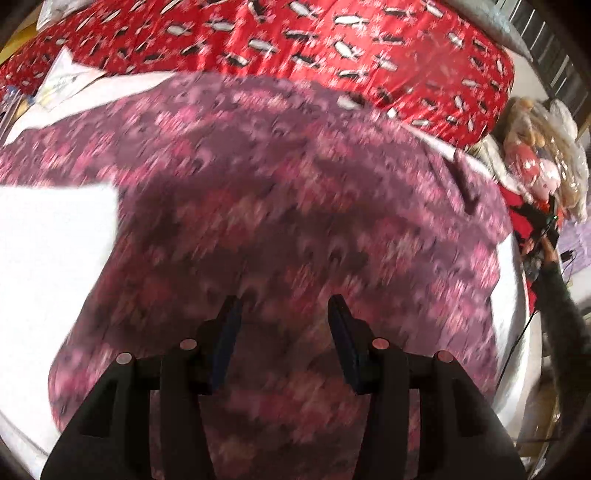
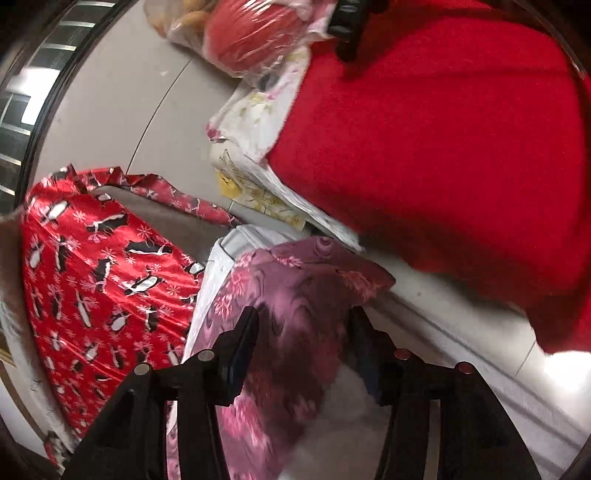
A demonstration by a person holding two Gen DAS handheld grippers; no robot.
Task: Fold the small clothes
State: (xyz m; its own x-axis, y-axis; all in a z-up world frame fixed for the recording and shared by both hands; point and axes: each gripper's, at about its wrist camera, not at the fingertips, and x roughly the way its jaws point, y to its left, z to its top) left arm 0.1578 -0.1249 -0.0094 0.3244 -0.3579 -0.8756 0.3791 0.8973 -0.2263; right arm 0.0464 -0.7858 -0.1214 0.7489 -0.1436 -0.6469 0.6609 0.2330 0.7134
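Note:
A purple-pink floral garment point(image 1: 295, 206) lies spread on a white surface point(image 1: 51, 240), blurred by motion. My left gripper point(image 1: 284, 306) is open just above its near part, holding nothing. In the right wrist view one corner of the same garment point(image 2: 295, 295) lies over the white surface's edge. My right gripper point(image 2: 304, 317) is open with its fingers on either side of that cloth, not closed on it.
A red penguin-print cloth point(image 1: 332, 40) lies behind the garment and shows at the left of the right wrist view point(image 2: 92, 277). A red blanket point(image 2: 443, 147) fills the upper right. Plastic-wrapped items point(image 2: 243, 33) and floral sheets point(image 2: 255, 177) lie beyond.

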